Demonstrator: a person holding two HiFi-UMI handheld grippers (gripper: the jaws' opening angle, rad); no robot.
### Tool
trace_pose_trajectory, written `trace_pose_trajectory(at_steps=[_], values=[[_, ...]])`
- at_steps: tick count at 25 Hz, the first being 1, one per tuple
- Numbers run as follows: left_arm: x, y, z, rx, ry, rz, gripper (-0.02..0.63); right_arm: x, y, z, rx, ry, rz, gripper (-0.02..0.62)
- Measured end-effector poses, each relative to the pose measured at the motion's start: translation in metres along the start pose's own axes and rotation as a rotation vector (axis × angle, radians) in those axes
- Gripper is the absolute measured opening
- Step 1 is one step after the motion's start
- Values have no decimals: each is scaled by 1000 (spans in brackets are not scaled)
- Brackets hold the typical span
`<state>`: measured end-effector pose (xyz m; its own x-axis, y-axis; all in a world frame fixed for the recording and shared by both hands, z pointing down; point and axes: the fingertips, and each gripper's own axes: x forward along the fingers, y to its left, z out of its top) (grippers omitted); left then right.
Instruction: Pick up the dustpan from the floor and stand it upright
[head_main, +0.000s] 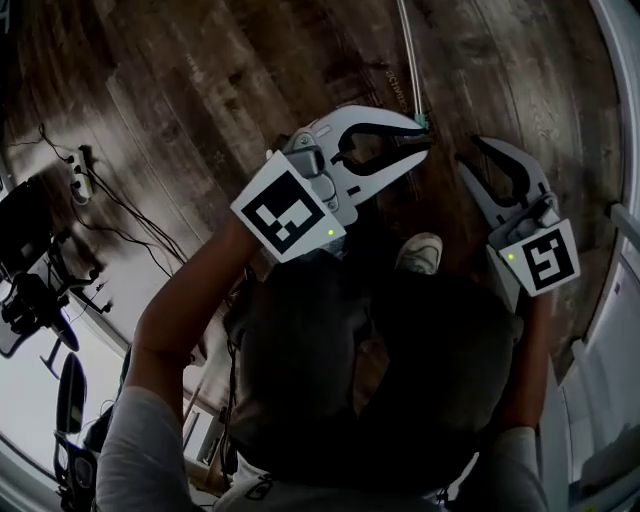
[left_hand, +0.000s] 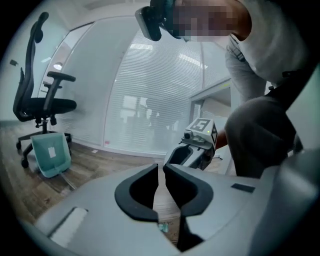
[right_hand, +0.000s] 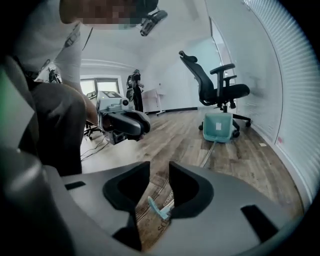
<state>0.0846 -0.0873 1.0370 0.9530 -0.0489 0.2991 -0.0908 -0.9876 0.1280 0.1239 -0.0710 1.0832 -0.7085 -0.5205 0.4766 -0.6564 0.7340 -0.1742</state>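
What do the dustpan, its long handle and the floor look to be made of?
The dustpan looks like moulded plastic: even teal colour, matte. The handle is probably a metal tube: thin, pale grey, slight sheen, with a teal tip. The floor is wood-look planks with dark brown grain and a low gloss; solid wood or laminate, I cannot tell.

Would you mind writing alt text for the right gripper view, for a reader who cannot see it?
The jaws of the right gripper stand apart low over a wooden floor, with the teal end of a long handle in the gap between them. The handle runs back to a teal dustpan by a black office chair.
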Motion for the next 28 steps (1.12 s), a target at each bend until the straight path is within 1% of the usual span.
trace_pose_trajectory(at_steps=[2,4,7,9,11,14,16,20,24,25,27,28], values=[[15,-7,-26,-5,20,-35,40,4,-1,-21,13,-29,0,103],[25,-11,-58,-11,46,-67,68,19,1,-48,-9,-30,22,115],[39,-15,-94,-21,55,-106,79,40,4,-95,-89,59,51,131],[46,-19,-118,-27,73,-130,89,54,7,-121,-102,98,60,141],[51,-24,-140,-34,93,-151,101,66,12,-137,-102,106,72,154],[54,-30,-167,-55,107,-159,107,83,18,-155,-77,105,86,164],[56,-29,-179,-59,114,-141,107,91,17,-162,-75,108,80,164],[59,-30,-193,-65,126,-107,106,98,23,-172,-120,135,81,164],[66,-32,-205,-58,153,-99,104,105,21,-178,-122,96,65,160],[67,-30,-208,-51,166,-93,96,107,20,-178,-117,94,62,151],[69,-26,-212,-46,181,-81,51,108,17,-178,-104,101,51,98],[70,-24,-213,-51,180,-80,51,108,14,-178,-99,106,46,97]])
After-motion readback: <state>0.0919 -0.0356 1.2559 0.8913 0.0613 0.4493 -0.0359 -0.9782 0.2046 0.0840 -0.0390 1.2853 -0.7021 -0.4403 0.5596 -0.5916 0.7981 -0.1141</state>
